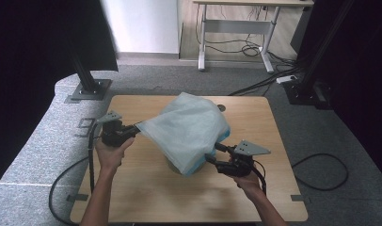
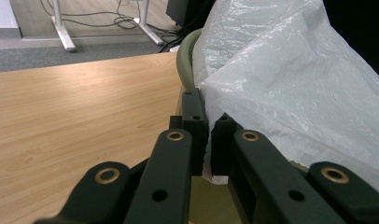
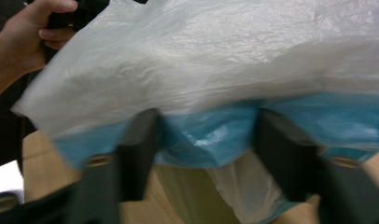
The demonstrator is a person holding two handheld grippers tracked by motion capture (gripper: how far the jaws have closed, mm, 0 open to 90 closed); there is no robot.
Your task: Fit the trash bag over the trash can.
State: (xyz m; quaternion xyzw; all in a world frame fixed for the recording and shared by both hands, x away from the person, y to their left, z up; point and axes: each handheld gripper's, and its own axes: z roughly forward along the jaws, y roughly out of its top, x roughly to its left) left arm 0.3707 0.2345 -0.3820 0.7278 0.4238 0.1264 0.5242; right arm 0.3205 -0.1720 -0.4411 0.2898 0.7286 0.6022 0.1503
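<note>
- Wood table (image 1: 147, 197), tan top, bag job sits mid-table.
- left gripper (image 1: 134, 130) at table's left side, held in the person's left hand (image 1: 111, 151); jaws pressed together, pinching the left edge of the plastic bag (image 1: 189, 129). Left gripper view confirms: thin film clamped between the two black jaw tips.
- Plastic bag is translucent white with a blue band along its lower edge; stretched out and lifted between both grippers, draped over a pale green bin (image 2: 186, 58) standing at table centre. Only the bin's rim and a bit of its wall are visible under the film.
- right gripper (image 1: 211, 157) at the bag's lower right edge, in the right hand (image 1: 248, 181); jaws spread, blue edge of the bag lies between them. Picture blurred; pads not seen pressing on the film.
</note>
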